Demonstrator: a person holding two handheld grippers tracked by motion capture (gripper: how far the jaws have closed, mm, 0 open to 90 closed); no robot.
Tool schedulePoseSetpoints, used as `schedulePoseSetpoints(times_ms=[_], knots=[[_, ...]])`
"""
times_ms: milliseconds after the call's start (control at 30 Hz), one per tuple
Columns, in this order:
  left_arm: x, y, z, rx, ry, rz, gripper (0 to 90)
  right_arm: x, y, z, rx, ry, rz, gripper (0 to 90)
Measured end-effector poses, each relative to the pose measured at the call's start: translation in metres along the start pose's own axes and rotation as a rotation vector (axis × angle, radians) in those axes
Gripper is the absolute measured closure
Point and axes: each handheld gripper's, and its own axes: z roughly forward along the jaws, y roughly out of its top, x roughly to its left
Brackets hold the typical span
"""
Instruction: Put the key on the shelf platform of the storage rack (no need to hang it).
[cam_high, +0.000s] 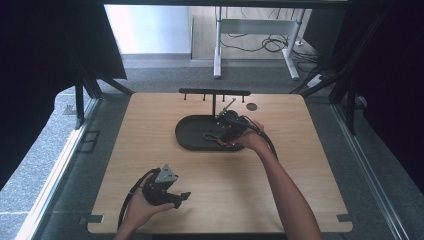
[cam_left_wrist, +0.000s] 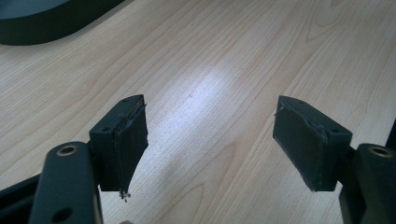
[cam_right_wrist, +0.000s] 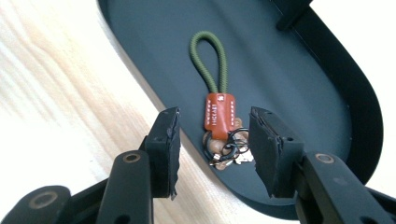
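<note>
Light wood-grain square table sat centre frame on grey carpet floor. Black curtains hung down both sides. Top centre: white metal desk frame with tangled black cables beneath, pale wall panel upper left.

Two black handheld grippers: left gripper, right gripper. Grey three-cornered plate atop left. Black cables trailing. Brass-ringed screw holes; frayed black pads. Forearms bare, unsleeved.
</note>
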Motion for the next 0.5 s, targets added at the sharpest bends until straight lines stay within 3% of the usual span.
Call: schedulePoseSetpoints(times_ms=[300, 500], knots=[[0.000, 0.000, -0.002, -0.001, 0.016, -0.002, 26.9, 0.009, -0.016, -0.012, -0.042, 0.038, 0.000, 53.0], [-0.002, -0.001, -0.004, -0.006, 0.017, 0.007, 26.9, 0.021, -0.042, -0.025, -0.081, 0.038, 0.004, 51.3]])
